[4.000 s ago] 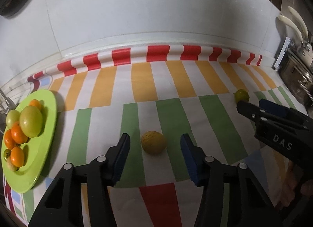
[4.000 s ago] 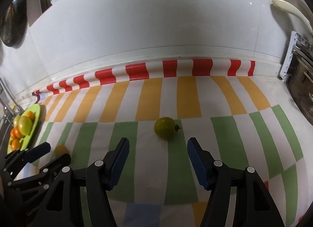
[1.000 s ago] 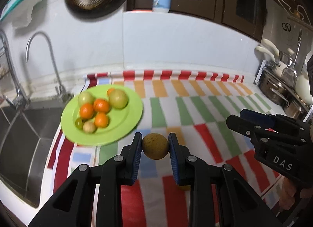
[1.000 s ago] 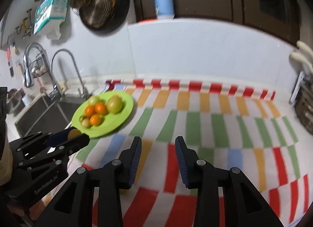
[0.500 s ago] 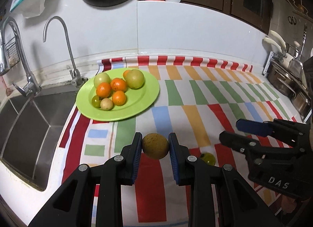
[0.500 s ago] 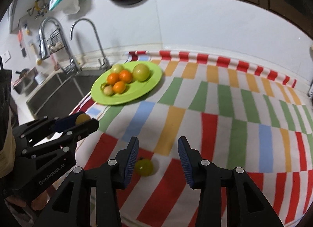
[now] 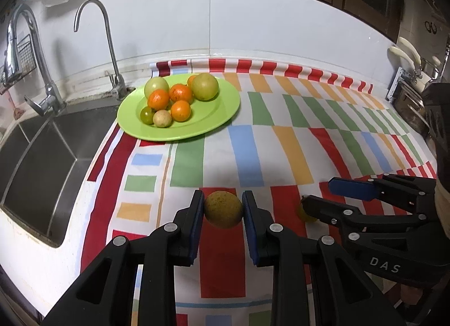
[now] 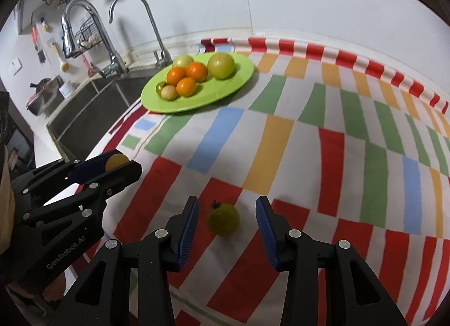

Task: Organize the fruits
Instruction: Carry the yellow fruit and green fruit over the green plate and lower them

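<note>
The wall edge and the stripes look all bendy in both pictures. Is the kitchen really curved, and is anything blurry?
Left wrist view: the fisheye lens bows the wall edge and the striped cloth; corners go black; the brownish fruit between the pads looks sharp. Right wrist view: same bending, with the cloth bulging; the green fruit casts a soft shadow, and nothing looks smeared.

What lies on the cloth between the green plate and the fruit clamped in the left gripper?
Nothing: in the left wrist view only bare striped cloth separates the green plate from the brownish fruit in the left gripper.
</note>
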Demonstrator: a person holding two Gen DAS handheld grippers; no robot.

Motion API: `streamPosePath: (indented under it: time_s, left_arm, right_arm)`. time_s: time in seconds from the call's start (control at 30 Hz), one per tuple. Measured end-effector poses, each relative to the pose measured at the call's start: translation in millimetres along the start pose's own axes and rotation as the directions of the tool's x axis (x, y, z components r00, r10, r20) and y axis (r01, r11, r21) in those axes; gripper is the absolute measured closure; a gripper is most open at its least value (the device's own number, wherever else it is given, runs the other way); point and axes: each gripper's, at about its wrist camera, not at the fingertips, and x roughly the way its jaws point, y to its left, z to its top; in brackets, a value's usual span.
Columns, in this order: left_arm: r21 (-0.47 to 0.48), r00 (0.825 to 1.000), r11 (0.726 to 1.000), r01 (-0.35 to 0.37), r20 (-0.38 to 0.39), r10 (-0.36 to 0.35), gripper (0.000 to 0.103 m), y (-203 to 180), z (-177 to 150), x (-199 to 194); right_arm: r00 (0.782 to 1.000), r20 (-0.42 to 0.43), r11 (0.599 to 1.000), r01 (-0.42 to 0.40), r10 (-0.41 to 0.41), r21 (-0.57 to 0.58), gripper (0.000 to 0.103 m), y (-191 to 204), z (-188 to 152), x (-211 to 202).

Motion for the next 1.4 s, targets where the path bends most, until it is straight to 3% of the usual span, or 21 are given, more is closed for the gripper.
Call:
streamPosePath:
  time_s: [0.3,0.43,0.73,0.97,1.4]
  left_arm:
    - [-0.012,1.0,1.0,-0.01,-0.021,0.009,0.075,1.1,-2.6,2.9]
    - [-0.017,1.0,1.0,-0.007,-0.029,0.007,0.075,1.6,-1.1,4.8]
    - [-0.001,1.0,1.0,0.003,-0.024,-0.003,0.075,3.4,5.0,7.5]
    - [0.019,1.0,0.999,0.026,-0.005,-0.026,0.075,10.4,17.8,6.0]
    - [0.077,0.994,0.995,0.058,0.084,-0.064,0.075,38.5,56.6,-1.6]
  right_arm:
    - [0.998,-0.055,1.0,-0.014,0.015,0.011,0.061,0.6,-5.1,16.7]
    - [0.998,-0.06,1.0,-0.012,0.012,0.0,0.07,2.6,-5.8,18.9]
    - [0.998,-0.066,1.0,-0.018,0.019,0.013,0.074,2.5,-4.9,22.3]
    - [1.0,-0.024,1.0,-0.009,0.009,0.025,0.074,6.3,5.5,14.9]
    - [0.991,0.128,0.998,0.036,-0.042,0.045,0.074,25.1,49.5,-6.0]
